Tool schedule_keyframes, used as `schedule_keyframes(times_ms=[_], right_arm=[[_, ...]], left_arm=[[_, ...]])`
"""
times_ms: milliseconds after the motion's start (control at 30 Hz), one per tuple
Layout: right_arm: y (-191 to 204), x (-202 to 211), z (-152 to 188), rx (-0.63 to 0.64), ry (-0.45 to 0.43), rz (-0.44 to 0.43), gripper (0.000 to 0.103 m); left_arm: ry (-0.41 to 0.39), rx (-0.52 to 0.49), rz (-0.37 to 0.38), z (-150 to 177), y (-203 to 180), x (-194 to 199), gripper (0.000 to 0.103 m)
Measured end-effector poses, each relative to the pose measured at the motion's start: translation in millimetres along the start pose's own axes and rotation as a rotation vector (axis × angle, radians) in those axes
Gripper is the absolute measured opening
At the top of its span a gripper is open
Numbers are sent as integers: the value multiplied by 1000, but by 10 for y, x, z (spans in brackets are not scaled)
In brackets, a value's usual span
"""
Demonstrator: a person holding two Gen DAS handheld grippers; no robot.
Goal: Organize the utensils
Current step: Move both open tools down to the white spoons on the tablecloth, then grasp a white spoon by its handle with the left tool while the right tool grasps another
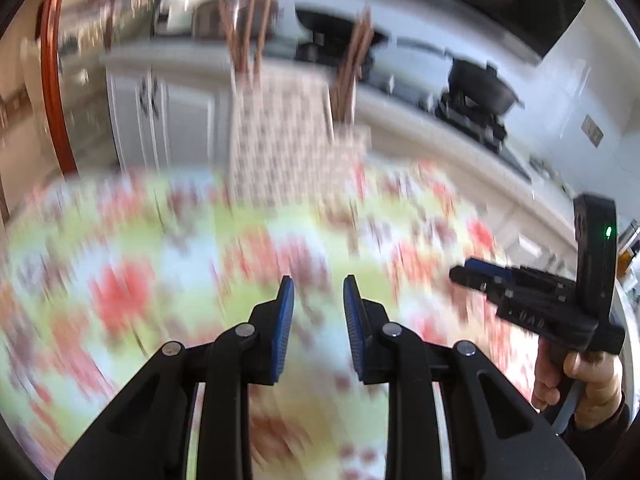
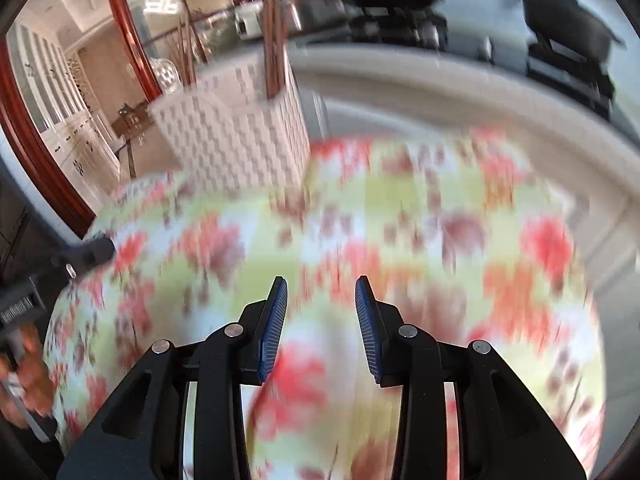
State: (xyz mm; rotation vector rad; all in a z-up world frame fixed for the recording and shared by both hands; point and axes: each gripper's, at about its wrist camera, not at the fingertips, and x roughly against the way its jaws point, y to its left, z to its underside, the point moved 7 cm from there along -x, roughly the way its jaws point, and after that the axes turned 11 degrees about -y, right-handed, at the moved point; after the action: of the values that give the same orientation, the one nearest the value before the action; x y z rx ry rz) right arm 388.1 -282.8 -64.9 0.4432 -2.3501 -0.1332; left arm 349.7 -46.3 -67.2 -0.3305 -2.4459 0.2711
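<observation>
A white woven utensil holder (image 1: 280, 136) stands at the far side of the round table with the floral cloth (image 1: 160, 260). Brown chopsticks stick up from it in two bunches, one at the left (image 1: 246, 36) and one at the right (image 1: 352, 76). The holder (image 2: 240, 136) and chopsticks (image 2: 274, 40) also show in the right wrist view. My left gripper (image 1: 318, 292) is open and empty above the cloth. My right gripper (image 2: 322, 296) is open and empty too; it also shows in the left wrist view (image 1: 472, 272) at the right. Both views are motion-blurred.
Behind the table runs a white kitchen counter (image 1: 400, 104) with a stove and a black pot (image 1: 480, 84). White cabinets (image 1: 160, 120) stand at the left. A red-framed doorway (image 2: 132, 40) is at the left in the right wrist view.
</observation>
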Motion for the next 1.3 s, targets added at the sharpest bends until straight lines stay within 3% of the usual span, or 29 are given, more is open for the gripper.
schedule_keyframes(times_ms=[100,167,433,600,733,1067,1300], right_arm=[[87,93,299,-19,45,-42,34],[178,153,355,-16,49,-60,34],[422,16,611,-13,150,-106,34],[506,-49,667,27,163,-93,33],[506,-111,698,50,165,-74,17],[147,61,694,37,130,-7,13],[-62,209,734,2,110,2,13]], left_arm=[[94,63,8,472,45,-67,25],[108,82,4,576,94,-64,24],[96,66,29,583,-7,37,24],[112,78,35,626,-33,-2,24],[114,68,48,638,-93,7,24],[172,20,109,814,-498,-166,24],[187,-48,65,862,-663,-368,17]])
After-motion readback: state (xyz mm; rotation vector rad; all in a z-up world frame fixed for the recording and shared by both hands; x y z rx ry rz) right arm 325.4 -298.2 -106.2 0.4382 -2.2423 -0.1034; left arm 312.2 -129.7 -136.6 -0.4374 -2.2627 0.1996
